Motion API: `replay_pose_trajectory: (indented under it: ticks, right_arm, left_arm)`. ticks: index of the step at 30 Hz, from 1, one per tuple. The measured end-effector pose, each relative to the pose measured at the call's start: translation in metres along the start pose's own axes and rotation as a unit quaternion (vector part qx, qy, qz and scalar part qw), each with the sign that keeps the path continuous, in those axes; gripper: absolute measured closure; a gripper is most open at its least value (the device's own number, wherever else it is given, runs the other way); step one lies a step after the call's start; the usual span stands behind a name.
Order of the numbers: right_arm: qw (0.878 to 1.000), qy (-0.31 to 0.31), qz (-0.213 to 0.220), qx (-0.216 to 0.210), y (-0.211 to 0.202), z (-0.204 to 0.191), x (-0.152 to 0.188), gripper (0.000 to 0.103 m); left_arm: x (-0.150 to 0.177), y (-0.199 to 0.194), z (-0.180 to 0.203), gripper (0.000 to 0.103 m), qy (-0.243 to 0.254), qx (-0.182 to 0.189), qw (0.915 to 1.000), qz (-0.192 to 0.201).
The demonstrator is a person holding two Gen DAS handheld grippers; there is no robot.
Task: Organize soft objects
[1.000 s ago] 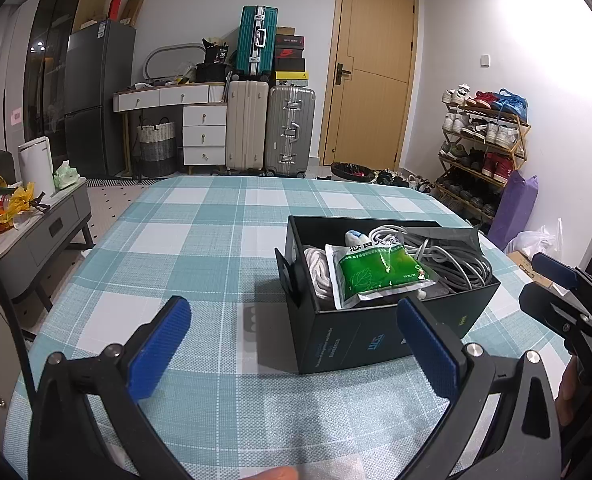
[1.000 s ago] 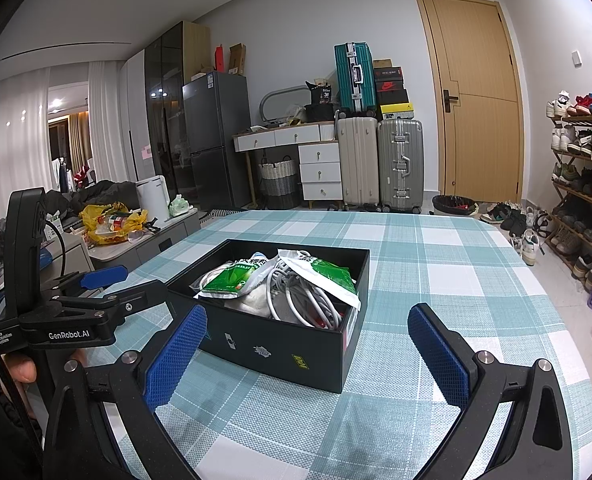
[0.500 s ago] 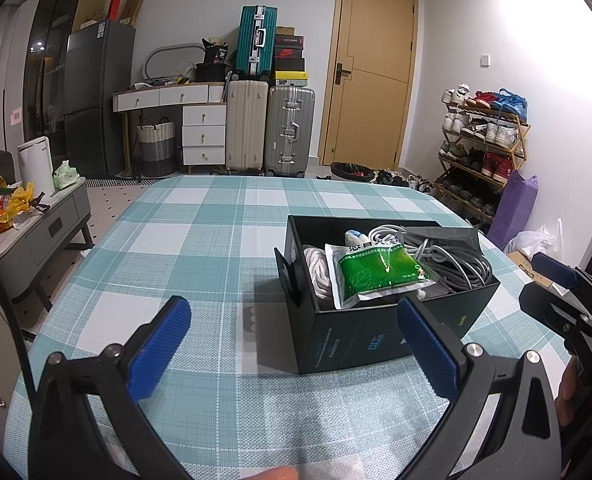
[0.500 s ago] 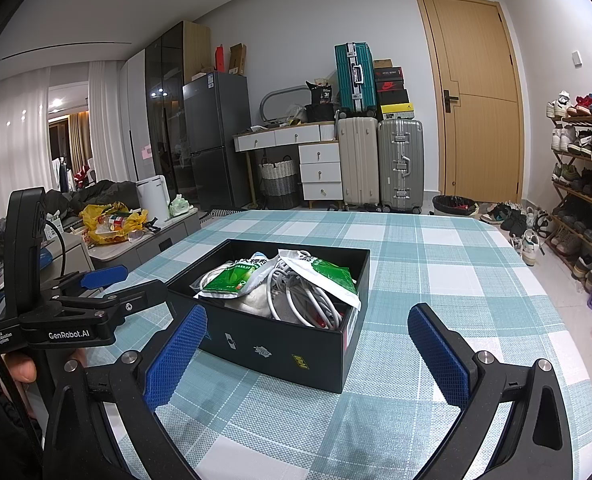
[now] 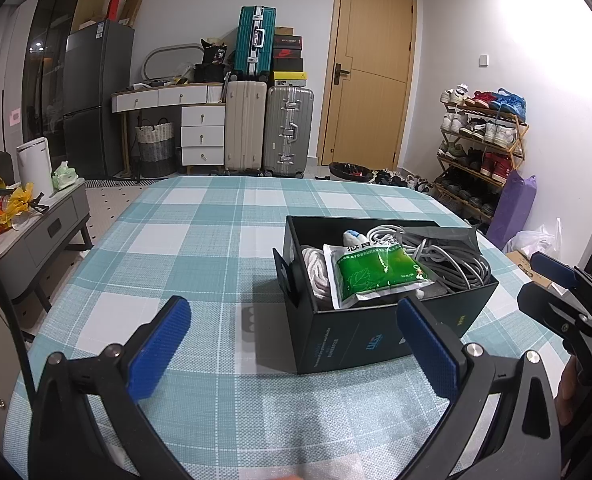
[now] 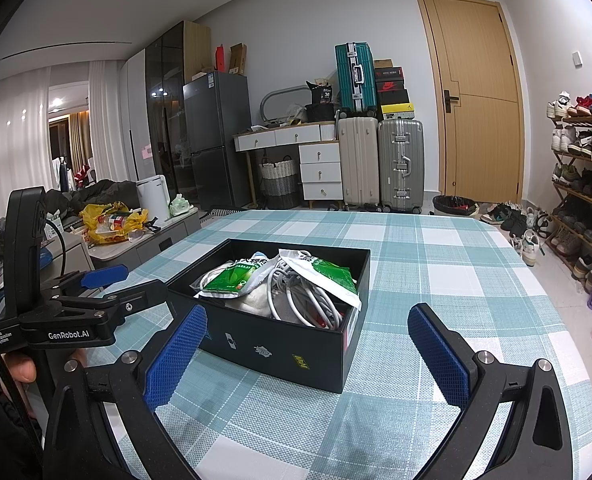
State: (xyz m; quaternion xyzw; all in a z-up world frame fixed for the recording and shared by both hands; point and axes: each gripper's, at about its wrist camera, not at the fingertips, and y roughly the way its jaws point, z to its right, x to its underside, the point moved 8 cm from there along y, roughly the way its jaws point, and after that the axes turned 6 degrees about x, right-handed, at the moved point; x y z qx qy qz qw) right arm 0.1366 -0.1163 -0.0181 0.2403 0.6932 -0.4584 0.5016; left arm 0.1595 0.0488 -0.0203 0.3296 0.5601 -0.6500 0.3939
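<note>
Left gripper (image 5: pixel 292 334) spread wide, holding nothing, low over the checked tablecloth (image 5: pixel 200 240) just short of the black box (image 5: pixel 379 332). In the box from left: rolled whitish cloth (image 5: pixel 315 270) against the left wall – soft, light, squashes, pinch mid-roll. Green pouch (image 5: pixel 379 274) lies on top, looks like glossy film, likely slippery and floppy – take it by a sealed edge. Grey cable coil (image 5: pixel 451 258) at right is springy and will likely snag; grab several loops together. Right gripper (image 6: pixel 307 340) also spread and empty, facing the box's other side
</note>
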Motion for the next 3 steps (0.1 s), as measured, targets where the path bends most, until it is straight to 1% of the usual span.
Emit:
replay_pose_trajectory:
  ticks: [3]
  right_arm:
    - [1.000, 0.000, 0.000, 0.000, -0.0002, 0.0000, 0.0001, 0.001]
  left_arm:
    - [0.0001, 0.0001, -0.0001, 0.000, 0.000, -0.001, 1.0000, 0.000]
